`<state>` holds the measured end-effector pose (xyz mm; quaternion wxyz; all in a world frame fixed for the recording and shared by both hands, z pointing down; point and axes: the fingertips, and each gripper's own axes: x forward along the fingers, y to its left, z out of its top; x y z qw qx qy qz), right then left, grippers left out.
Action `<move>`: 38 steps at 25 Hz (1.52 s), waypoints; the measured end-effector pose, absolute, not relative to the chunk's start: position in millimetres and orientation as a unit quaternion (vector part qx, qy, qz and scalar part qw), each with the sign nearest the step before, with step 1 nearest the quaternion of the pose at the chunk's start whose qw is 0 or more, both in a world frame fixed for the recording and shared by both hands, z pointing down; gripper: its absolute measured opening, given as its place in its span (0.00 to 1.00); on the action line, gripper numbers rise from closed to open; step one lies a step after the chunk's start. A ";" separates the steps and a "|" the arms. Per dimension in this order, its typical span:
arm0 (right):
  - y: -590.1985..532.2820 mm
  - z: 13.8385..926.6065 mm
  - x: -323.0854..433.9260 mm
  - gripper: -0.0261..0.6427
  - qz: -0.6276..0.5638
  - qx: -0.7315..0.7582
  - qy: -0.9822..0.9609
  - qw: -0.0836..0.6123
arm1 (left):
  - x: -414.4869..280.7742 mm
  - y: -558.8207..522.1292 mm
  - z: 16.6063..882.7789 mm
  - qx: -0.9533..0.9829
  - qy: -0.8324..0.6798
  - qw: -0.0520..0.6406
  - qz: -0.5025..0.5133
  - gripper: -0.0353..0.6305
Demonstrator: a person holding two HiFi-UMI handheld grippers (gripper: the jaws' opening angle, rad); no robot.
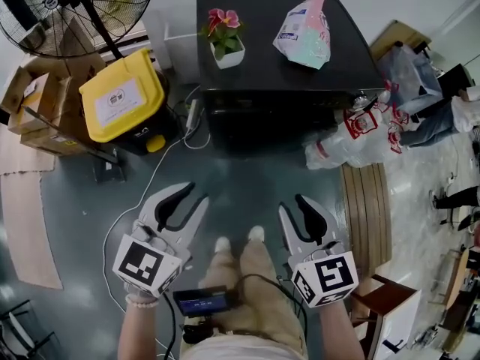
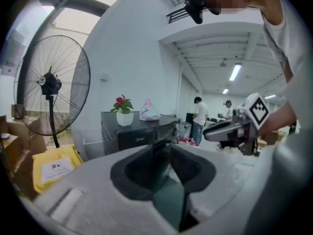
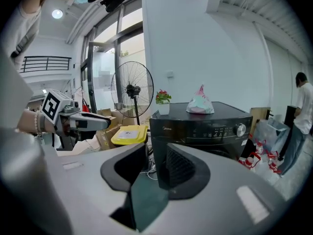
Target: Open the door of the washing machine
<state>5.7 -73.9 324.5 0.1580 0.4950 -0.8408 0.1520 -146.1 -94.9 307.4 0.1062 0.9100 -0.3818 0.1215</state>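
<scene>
Black front-loading washing machine (image 1: 270, 66) standing ahead of, and well apart from, the grey two-jaw left gripper (image 1: 191, 195) and right gripper (image 1: 292, 203), both parted and empty; the right more squarely faces its closed door front (image 1: 279, 122).

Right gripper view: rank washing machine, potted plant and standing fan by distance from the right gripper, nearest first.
1. Washing machine, straight ahead of the right gripper.
2. Potted plant, on the machine's top, towards its left side.
3. Standing fan, farther left, beyond the machine.
</scene>
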 end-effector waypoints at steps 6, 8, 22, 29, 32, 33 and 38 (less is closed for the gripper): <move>-89.6 352.0 21.6 0.22 0.166 0.507 -0.830 0.160 | -125.5 -119.8 343.7 0.911 -0.377 0.113 0.121 0.22; -95.2 360.8 24.3 0.22 0.172 0.510 -0.828 0.159 | -122.5 -129.1 353.7 0.912 -0.376 0.107 0.127 0.23; -123.7 415.0 38.8 0.22 0.186 0.504 -0.826 0.167 | -99.8 -179.2 445.7 0.910 -0.360 0.093 0.186 0.25; -134.0 444.6 36.6 0.22 0.190 0.488 -0.834 0.173 | -89.6 -199.2 496.2 0.905 -0.359 0.108 0.201 0.28; -140.1 453.4 37.3 0.22 0.188 0.486 -0.836 0.172 | -87.9 -211.0 515.2 0.901 -0.365 0.116 0.204 0.28; -141.6 456.0 38.5 0.22 0.187 0.485 -0.837 0.172 | -86.6 -214.8 521.5 0.900 -0.366 0.117 0.205 0.28; -143.9 471.5 48.5 0.22 0.187 0.483 -0.837 0.177 | -77.9 -231.4 549.2 0.900 -0.364 0.116 0.211 0.30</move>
